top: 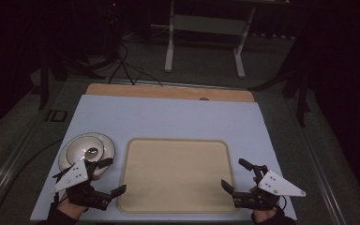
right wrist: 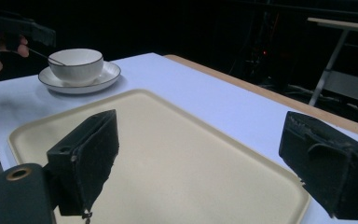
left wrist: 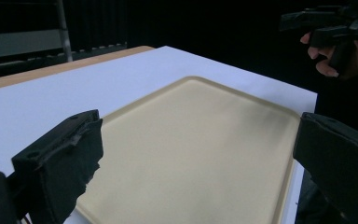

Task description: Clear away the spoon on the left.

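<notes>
Dark surroundings close in on a pale tabletop (top: 168,117), so detail away from it is lost. At the left, a bowl (top: 86,151) stands on a saucer (top: 104,140), with a spoon (top: 93,151) inside; its handle is hard to make out. The left gripper (top: 112,176) is held released, nothing between its jaws, just beside the saucer's near rim. A careless reach from there could tip the bowl, knock the spoon out or slide the saucer. In the middle lies a bare beige tray (top: 136,187), near the saucer. At the right, the right gripper (top: 234,173) is likewise spread and grasps nothing, over the tray's near right corner; that edge could be nudged. Both hands are cut off below.
</notes>
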{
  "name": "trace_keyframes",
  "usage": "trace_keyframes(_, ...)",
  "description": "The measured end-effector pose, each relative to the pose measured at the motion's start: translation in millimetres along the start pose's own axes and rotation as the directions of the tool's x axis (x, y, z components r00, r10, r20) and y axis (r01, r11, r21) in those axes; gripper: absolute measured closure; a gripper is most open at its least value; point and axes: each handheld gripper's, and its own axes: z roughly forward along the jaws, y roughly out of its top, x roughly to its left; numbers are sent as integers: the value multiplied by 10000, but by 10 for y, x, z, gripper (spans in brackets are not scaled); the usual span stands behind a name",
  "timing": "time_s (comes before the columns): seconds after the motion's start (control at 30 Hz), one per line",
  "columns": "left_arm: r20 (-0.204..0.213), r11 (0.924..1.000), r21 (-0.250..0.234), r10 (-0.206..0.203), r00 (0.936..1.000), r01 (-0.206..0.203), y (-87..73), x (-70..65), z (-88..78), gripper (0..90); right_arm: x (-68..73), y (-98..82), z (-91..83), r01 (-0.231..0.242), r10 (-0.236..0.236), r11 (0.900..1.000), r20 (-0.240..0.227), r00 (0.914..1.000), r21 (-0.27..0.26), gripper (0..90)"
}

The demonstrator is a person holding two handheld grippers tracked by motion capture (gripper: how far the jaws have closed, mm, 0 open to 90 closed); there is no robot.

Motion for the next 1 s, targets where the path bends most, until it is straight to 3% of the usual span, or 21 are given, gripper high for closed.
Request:
trace_keyframes(0.1, 283, 9998, 178, -43, 9996, 37, 18, -31, 18, 24, 10, -4, 11, -3, 3, 9999, -54, 10000, 162, 136)
trace_keyframes(0.33, 676, 9937, 847, 676, 9954, -732, 92, -178, 33, 26, 79, 11, 31, 358, -351, 9991, -336, 9988, 223, 136)
trace_keyframes(0.37, 1027, 9913, 1071, 657, 9925, -767, 122, -222, 56, 27, 108, 22, 53, 363, -337, 9986, -665, 9972, 379, 136)
trace_keyframes(0.4, 1048, 9908, 1069, 711, 9919, -824, 139, -245, 62, 27, 108, 22, 53, 363, -337, 9986, -665, 9972, 379, 136)
trace_keyframes(0.5, 1635, 9919, 919, 720, 9839, -878, 270, -326, 61, 27, 136, 30, 54, 455, -429, 9985, -837, 9956, 291, 136)
trace_keyframes(0.6, 1907, 9872, 1148, 872, 9778, -1105, 428, -379, 36, 27, 133, 31, 42, 258, -241, 9996, -1290, 9914, 115, 136)
trace_keyframes(0.7, 1734, 9842, 1154, 1131, 9783, -1342, 517, -390, -1, 28, 134, 31, 37, 226, -215, 9997, -1341, 9907, 66, 136)
trace_keyframes(0.87, 1257, 9847, 1096, 1213, 9846, -1353, 713, -330, -139, 28, 147, 25, 54, 184, -160, 9997, -1317, 9912, 176, 138)
trace_keyframes(0.9, 924, 9845, 1161, 1207, 9884, -1311, 787, -280, -215, 32, 154, 27, 55, 274, -257, 9996, -1253, 9918, 121, 138)
trace_keyframes(0.93, 924, 9845, 1161, 1207, 9884, -1311, 787, -280, -215, 32, 154, 27, 55, 274, -257, 9996, -1253, 9918, 121, 138)
trace_keyframes(1.0, 516, 9839, 1247, 1223, 9912, -1279, 850, -235, -298, 32, 156, 36, 45, 286, -281, 9996, -1143, 9930, 22, 137)
